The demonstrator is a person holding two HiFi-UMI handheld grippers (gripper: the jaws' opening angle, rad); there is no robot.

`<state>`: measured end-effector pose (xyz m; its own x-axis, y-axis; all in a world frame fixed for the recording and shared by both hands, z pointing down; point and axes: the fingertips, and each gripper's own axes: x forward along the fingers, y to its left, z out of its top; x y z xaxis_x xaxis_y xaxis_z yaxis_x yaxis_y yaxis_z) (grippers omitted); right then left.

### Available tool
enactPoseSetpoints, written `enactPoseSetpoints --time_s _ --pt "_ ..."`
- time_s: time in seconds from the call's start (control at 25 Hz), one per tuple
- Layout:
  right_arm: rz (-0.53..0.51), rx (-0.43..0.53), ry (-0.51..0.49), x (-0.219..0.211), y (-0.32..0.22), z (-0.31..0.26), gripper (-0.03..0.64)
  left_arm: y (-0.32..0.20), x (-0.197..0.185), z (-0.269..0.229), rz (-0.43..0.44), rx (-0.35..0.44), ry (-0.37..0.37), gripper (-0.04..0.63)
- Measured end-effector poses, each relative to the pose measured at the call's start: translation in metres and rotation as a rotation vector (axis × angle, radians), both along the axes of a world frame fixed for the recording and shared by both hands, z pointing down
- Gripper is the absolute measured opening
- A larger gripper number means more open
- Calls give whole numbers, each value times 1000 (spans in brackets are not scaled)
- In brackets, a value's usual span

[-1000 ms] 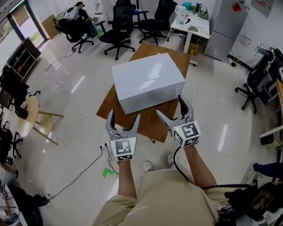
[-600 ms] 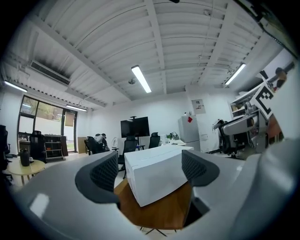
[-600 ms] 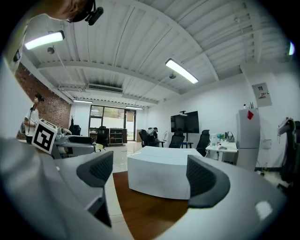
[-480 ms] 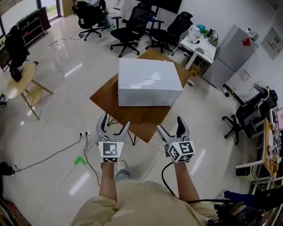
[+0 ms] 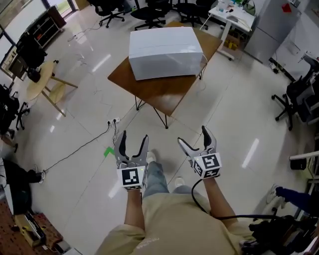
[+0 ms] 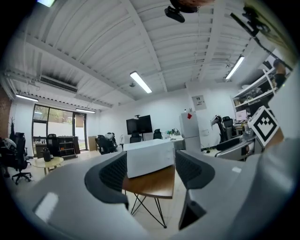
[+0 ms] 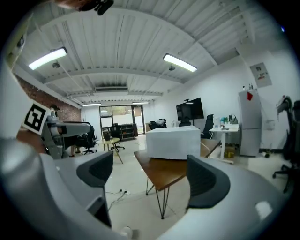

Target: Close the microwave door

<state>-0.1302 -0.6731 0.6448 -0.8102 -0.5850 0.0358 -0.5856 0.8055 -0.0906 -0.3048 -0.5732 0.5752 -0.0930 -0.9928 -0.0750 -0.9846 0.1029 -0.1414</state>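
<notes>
The microwave [image 5: 165, 52] looks like a plain white box on a brown wooden table [image 5: 164, 94] at the top of the head view; its door cannot be made out. Both grippers hang over the floor well short of the table, pointing level at it. My left gripper [image 5: 133, 139] is open with nothing between its jaws, and the jaws are closing. My right gripper [image 5: 194, 137] is open and empty too. The left gripper view frames the microwave [image 6: 149, 157] far off between the jaws. The right gripper view shows the microwave [image 7: 173, 143] on the table [image 7: 164, 171] in the distance.
Black office chairs [image 5: 149, 7] and a white desk [image 5: 234, 12] stand behind the table. A small round table [image 5: 42, 82] is at the left, a grey cabinet [image 5: 271, 25] at the upper right. A cable [image 5: 75, 152] and green tape [image 5: 108, 151] lie on the floor.
Both grippers have drawn back from the table edge and now hang over the floor near the person's legs. The left jaws stand narrower than before. The microwave sits farther away.
</notes>
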Motion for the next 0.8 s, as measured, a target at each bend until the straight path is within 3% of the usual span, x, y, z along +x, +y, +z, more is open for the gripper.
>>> enactPoseSetpoints --time_s 0.08,0.16,0.28,0.44,0.6,0.72,0.8 --pt "28 21 16 52 -13 -16 479 -13 47 -5 7 -13 31 328" --pt "51 68 -33 91 -5 -48 479 -5 84 -21 26 10 53 328" --pt "96 162 -112 126 12 -108 479 7 119 -69 88 113 3 328" --pt "146 217 -165 166 41 -137 479 39 156 -96 114 157 -57 328" --pt "144 252 -180 148 54 -145 476 59 153 -104 119 186 -71 328" --pt "119 275 -184 120 73 -149 459 76 138 -92 105 127 -79 328" --pt "109 291 -191 109 87 -152 456 85 129 -87 109 159 -87 328"
